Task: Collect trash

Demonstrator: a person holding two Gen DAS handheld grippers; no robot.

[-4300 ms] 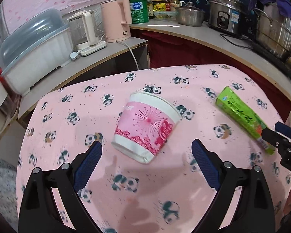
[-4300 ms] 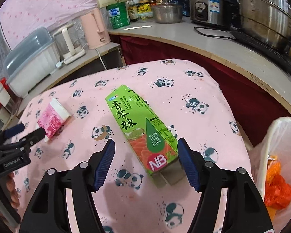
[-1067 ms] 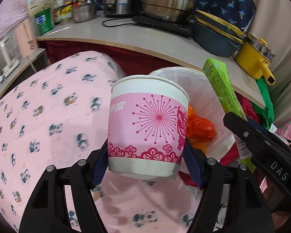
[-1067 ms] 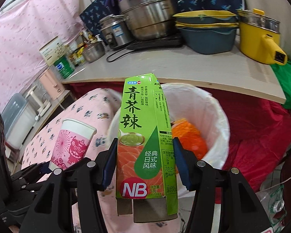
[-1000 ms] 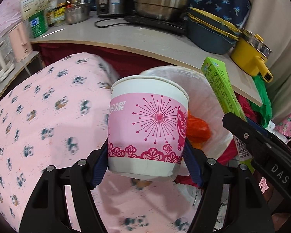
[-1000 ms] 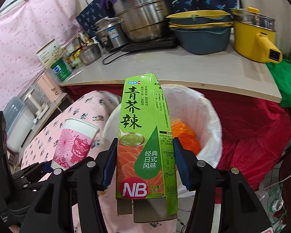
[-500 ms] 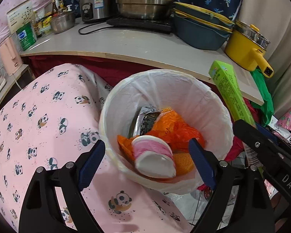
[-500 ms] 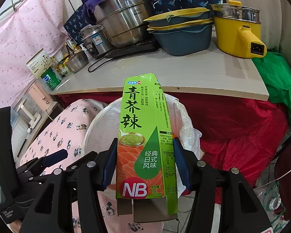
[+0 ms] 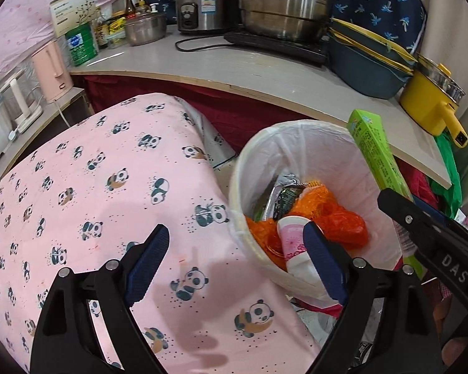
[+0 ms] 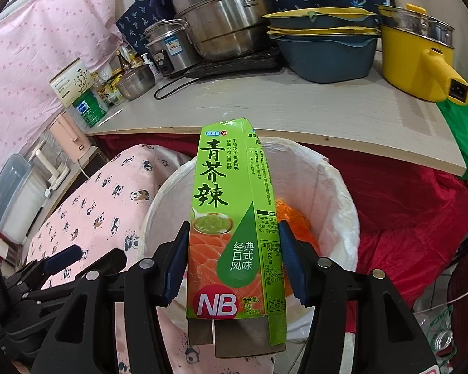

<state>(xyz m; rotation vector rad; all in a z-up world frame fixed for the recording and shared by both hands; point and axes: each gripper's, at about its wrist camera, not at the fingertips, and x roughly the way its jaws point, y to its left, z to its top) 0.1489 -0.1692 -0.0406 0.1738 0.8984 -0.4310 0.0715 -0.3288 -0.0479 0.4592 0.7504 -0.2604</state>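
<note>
Left claw (image 9: 234,258) is released, nothing between its blue pads, hanging over the near right corner of the panda-print surface (image 9: 93,193), its right finger overlapping the rim of the trash bin (image 9: 299,124). Pink paper cup (image 9: 291,243) lies in the bin on its side, partly hidden behind that finger, resting against orange plastic bags (image 9: 343,221) and a crumpled foil wrapper (image 9: 280,193). Bin has a white liner and sits just beside the surface's right edge, touching or nearly so, can't tell which. Right claw (image 10: 234,255) is clenched on the green wasabi box (image 10: 231,224), pads on both long sides, box upright with its open brown flaps at the near end. Box is held above the bin (image 10: 343,187), top end toward the far rim. In the left wrist view the same box (image 9: 374,152) shows at the bin's right rim with the right claw's black body (image 9: 427,233) below it. Far side: grey counter (image 10: 296,99) with steel pots (image 10: 221,9), rice cooker (image 9: 196,9), stacked blue basins (image 10: 324,43), yellow electric pot (image 10: 418,53). Red cloth (image 10: 405,212) hangs under the counter, right of the bin.
</note>
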